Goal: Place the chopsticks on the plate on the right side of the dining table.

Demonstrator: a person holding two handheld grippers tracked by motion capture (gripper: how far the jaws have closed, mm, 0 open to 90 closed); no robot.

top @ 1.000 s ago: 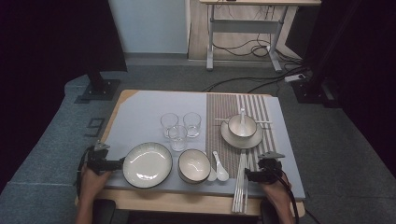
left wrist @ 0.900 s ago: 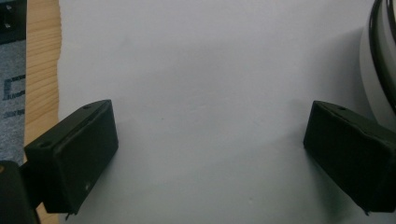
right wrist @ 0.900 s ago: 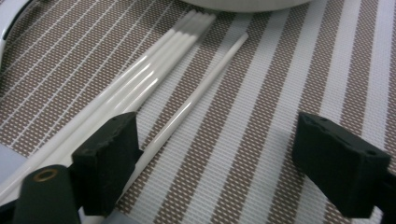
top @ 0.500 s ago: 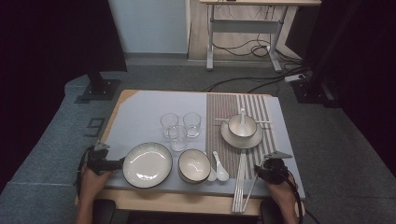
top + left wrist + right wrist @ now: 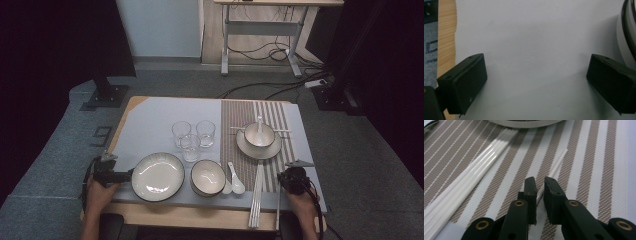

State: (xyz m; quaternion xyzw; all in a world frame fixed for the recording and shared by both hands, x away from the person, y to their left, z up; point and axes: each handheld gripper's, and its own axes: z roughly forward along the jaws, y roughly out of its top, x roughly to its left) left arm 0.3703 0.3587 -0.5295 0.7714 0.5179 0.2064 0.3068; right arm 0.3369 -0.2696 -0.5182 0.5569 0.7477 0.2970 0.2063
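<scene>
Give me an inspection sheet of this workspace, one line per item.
Surface: wooden table under a pale grey cloth and a brown-and-white striped woven mat.
Job's things: single white chopstick, lying on the mat, between the right gripper's jaws, which have just been closing on it.
Clutter: bundle of white chopsticks; dark-rimmed white plate; small bowl; two white spoons; three clear glasses; bowl on saucer.
Grippers: left gripper open over bare cloth beside the plate.
Cables: cords on the floor.
Surroundings: grey carpet, desk frame.
</scene>
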